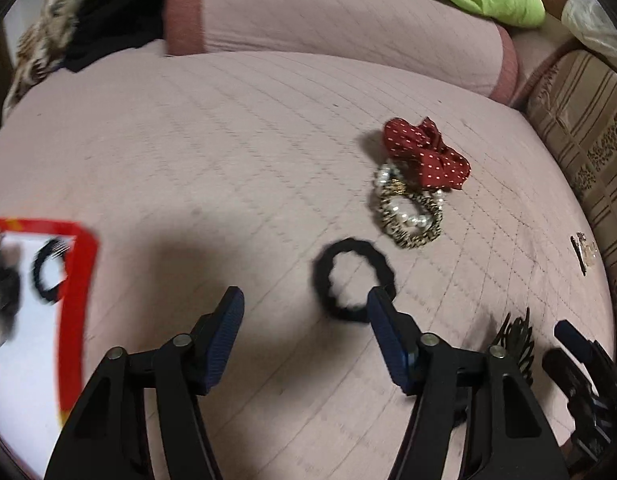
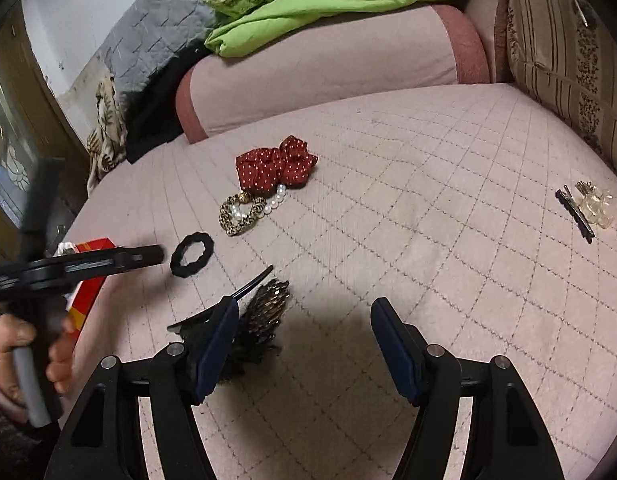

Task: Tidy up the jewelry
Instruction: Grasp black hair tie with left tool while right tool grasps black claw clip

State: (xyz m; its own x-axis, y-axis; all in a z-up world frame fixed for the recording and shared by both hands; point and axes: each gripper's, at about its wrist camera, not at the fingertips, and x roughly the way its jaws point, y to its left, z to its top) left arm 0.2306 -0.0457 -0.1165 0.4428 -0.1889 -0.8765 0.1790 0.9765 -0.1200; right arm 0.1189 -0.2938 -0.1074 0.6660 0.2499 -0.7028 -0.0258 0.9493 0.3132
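Step in hand: you are bringing your left tongs (image 1: 306, 312) toward the plain black fabric hair tie (image 1: 353, 280) lying on the pink quilted bed cover (image 1: 188, 140); the grasp is not yet made.
Left tongs: apart and empty, one pad at the tie's near edge.
Right tongs (image 2: 304, 322): spread, holding nothing, beside the black toothed hair claw (image 2: 264, 308).
Box: the red-rimmed white box (image 1: 78, 272) at the left already holds a black tie.
Others: the red dotted fabric bow (image 1: 426, 154) and leopard-and-pearl band (image 1: 408, 220) lie farther off.
Next move: probably straddle the tie's rim, close, then carry it to the box.
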